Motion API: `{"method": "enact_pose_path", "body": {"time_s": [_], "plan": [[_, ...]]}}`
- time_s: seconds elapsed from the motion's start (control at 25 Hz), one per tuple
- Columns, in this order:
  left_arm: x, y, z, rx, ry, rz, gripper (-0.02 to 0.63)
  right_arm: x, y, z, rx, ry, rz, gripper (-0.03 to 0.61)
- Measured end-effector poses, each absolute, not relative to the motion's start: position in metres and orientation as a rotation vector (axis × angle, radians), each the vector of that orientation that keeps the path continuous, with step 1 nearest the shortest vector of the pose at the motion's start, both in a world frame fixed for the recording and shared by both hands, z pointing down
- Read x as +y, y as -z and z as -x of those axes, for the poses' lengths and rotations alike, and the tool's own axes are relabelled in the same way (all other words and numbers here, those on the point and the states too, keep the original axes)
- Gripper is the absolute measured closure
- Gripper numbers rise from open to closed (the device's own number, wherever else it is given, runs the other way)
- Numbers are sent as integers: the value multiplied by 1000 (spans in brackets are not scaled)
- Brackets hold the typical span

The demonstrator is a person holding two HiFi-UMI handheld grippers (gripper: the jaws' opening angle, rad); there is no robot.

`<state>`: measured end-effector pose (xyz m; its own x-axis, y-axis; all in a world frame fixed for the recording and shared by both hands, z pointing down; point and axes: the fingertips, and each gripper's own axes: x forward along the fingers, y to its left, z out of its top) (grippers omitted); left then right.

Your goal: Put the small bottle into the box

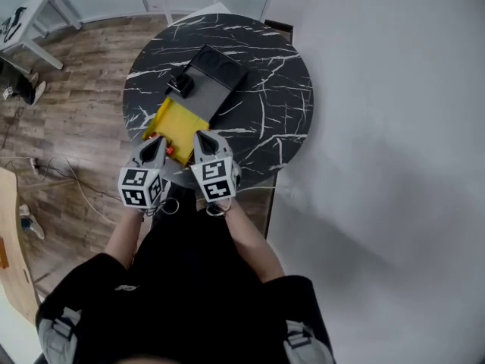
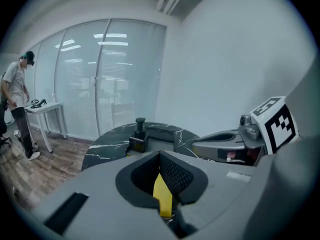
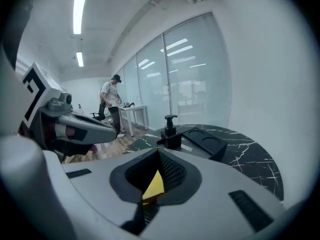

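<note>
A small black pump bottle (image 1: 180,84) stands upright on the round black marble table (image 1: 280,105), against the left side of a black box (image 1: 216,70) with round recesses. A yellow panel (image 1: 178,123) lies at the box's near end. My left gripper (image 1: 158,144) and right gripper (image 1: 203,139) hover side by side over the near edge of that panel. Both look shut, with only yellow showing behind the closed tips of the left gripper (image 2: 160,156) and the right gripper (image 3: 157,151). The bottle (image 2: 139,129) (image 3: 170,126) is well ahead of both.
The table's near edge lies right under the grippers. A white wall rises on the right. A white side table (image 1: 30,21) and cables sit on the wood floor at left. A person (image 2: 17,109) (image 3: 111,104) stands far off by the glass wall.
</note>
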<state>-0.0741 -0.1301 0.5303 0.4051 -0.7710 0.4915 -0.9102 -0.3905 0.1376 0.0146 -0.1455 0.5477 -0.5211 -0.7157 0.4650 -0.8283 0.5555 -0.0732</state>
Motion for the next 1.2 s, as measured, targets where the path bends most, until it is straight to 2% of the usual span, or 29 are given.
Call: {"method": "enact_pose_path", "body": {"time_s": [0.36,0.68,1.2], "plan": [[-122,-450,49,-1593,-416,-2422,614,-132,-442,-35,-2568,-224,-1461,581],[-111,-385,36,-1648,-225,-2508,614,-118,-368,-56,-2627,-25,-1585,581],[-94,-383,41,-1670,-254,-2538,614,-100,-358,-66,-2622,-3,-1656,583]]}}
